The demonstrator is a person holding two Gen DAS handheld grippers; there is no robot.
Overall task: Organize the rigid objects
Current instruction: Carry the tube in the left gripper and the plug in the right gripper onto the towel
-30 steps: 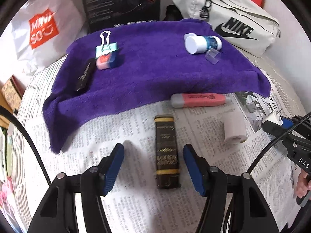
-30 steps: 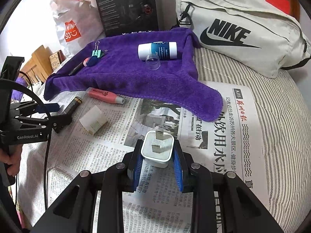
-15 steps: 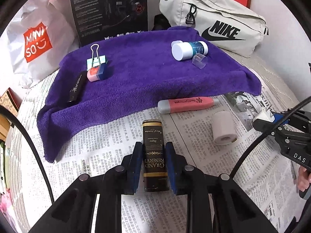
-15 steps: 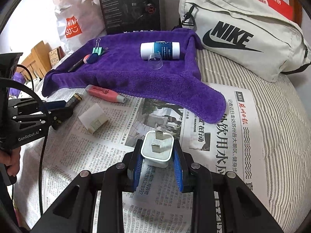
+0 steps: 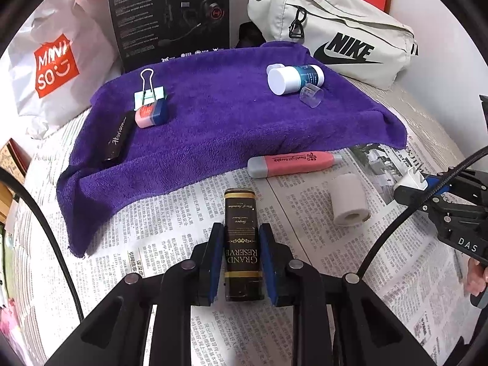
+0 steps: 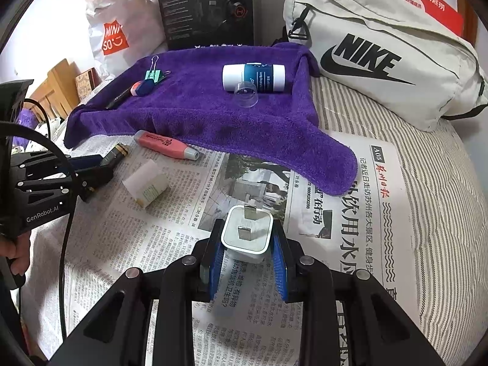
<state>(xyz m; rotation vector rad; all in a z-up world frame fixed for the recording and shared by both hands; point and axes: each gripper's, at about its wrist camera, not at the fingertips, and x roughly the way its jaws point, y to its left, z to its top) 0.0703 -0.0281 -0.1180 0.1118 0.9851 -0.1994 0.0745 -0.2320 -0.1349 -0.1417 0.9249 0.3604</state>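
Observation:
My left gripper (image 5: 241,244) is shut on a black and gold lighter (image 5: 241,228) above the newspaper, just short of the purple towel (image 5: 231,122). My right gripper (image 6: 247,244) is shut on a white plug adapter (image 6: 247,235) held above the newspaper. On the towel lie a white and blue bottle (image 5: 294,76), a clear cap (image 5: 311,96), a green binder clip (image 5: 148,93), a pink and blue eraser (image 5: 151,114) and a black bar (image 5: 117,135). A pink highlighter (image 5: 292,163) and a white paper roll (image 5: 349,202) lie on the newspaper.
A Nike bag (image 6: 381,48) sits at the back right, a black headset box (image 5: 170,15) and a Miniso bag (image 5: 52,70) at the back. Newspaper (image 6: 350,213) covers a striped bed surface. Each gripper shows at the side of the other's view.
My left gripper closed on the lighter, which lay between its open fingers a second ago, and lifted it a little. My right gripper kept hold of the plug adapter and barely moved.

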